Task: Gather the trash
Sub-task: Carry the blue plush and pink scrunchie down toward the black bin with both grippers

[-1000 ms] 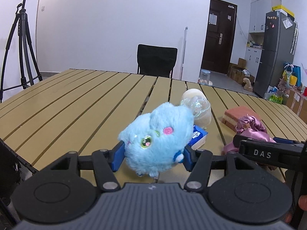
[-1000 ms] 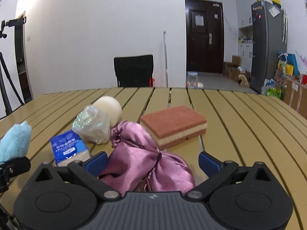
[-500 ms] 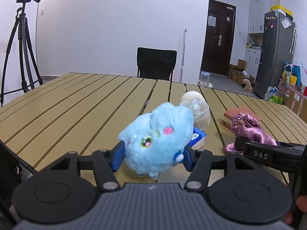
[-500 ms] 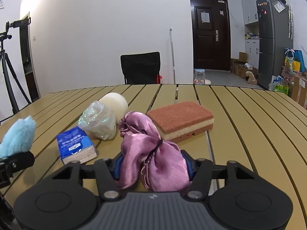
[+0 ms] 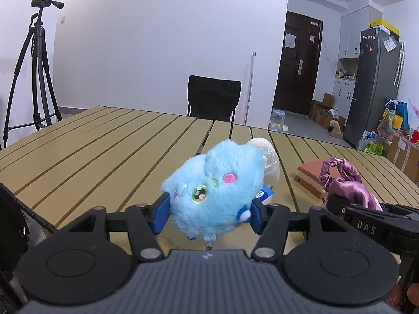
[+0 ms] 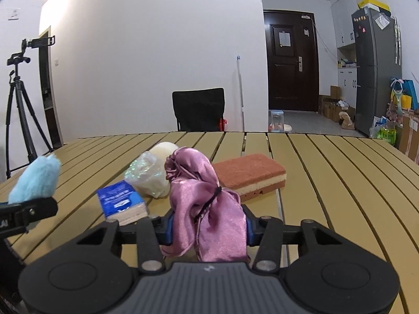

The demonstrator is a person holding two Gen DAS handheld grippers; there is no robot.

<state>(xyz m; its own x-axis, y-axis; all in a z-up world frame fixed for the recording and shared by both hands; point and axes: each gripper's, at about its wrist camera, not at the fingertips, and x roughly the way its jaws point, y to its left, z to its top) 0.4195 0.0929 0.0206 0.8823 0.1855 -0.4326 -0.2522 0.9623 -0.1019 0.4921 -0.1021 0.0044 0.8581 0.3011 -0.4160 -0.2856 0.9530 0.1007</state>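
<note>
Both tools are loaded: the left gripper (image 5: 208, 213) clamps a blue plush toy (image 5: 214, 191), and the right gripper (image 6: 208, 226), whose jaws have just been closing, pinches a purple satin cloth (image 6: 207, 209) that stands upright between its pads, clear of the slatted table (image 6: 327, 183). Whatever comes next goes off the table – no bin shows in either view. The tissue pack (image 6: 121, 201), crumpled plastic (image 6: 148, 176) and sponge (image 6: 251, 175) lie just ahead, nearer the right hand – a pale round thing is half hidden behind the plastic

The 2 wrist cameras sit low and close over the slatted surface (image 5: 104, 141), both facing the black chair (image 6: 199, 108). Both catch the sponge (image 6: 251, 174) before that chair.
</note>
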